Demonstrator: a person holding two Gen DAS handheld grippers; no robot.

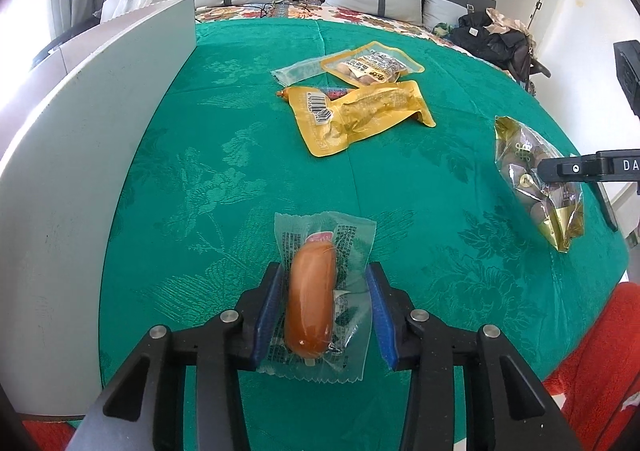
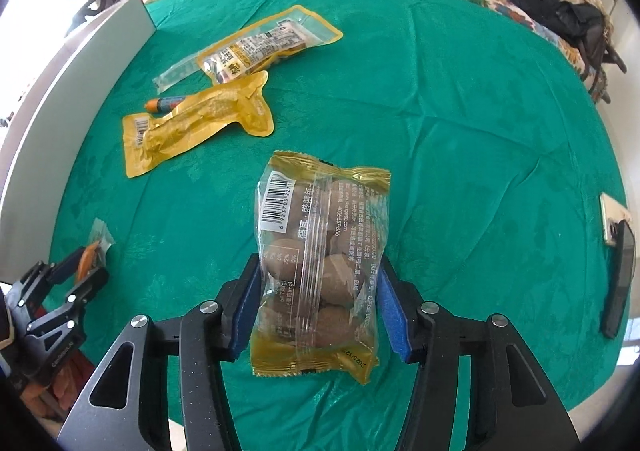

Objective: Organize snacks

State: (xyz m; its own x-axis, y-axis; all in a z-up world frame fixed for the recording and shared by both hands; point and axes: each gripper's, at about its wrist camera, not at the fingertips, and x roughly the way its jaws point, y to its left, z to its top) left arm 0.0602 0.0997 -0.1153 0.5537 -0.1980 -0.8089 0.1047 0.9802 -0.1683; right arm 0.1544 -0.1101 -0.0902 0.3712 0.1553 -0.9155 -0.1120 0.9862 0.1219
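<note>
An orange sausage in a clear wrapper (image 1: 312,299) lies on the green cloth (image 1: 224,179) between the blue pads of my left gripper (image 1: 325,269). The left pad touches the sausage; the right pad only meets the wrapper's edge, so the jaws stand open around it. A gold-edged clear bag of round brown snacks (image 2: 320,259) sits between the pads of my right gripper (image 2: 319,261), and both pads press its sides. That bag (image 1: 532,179) and a right finger (image 1: 560,169) show in the left wrist view. The left gripper (image 2: 86,263) is at the far left of the right wrist view.
Mid-cloth lie a yellow pouch (image 1: 360,115), a yellow-and-clear pack (image 1: 372,65) and a thin orange stick (image 2: 160,105). A white board (image 1: 80,171) stands along the left edge. A phone (image 2: 620,271) rests at the right edge; dark clothes (image 1: 492,39) and pillows lie behind.
</note>
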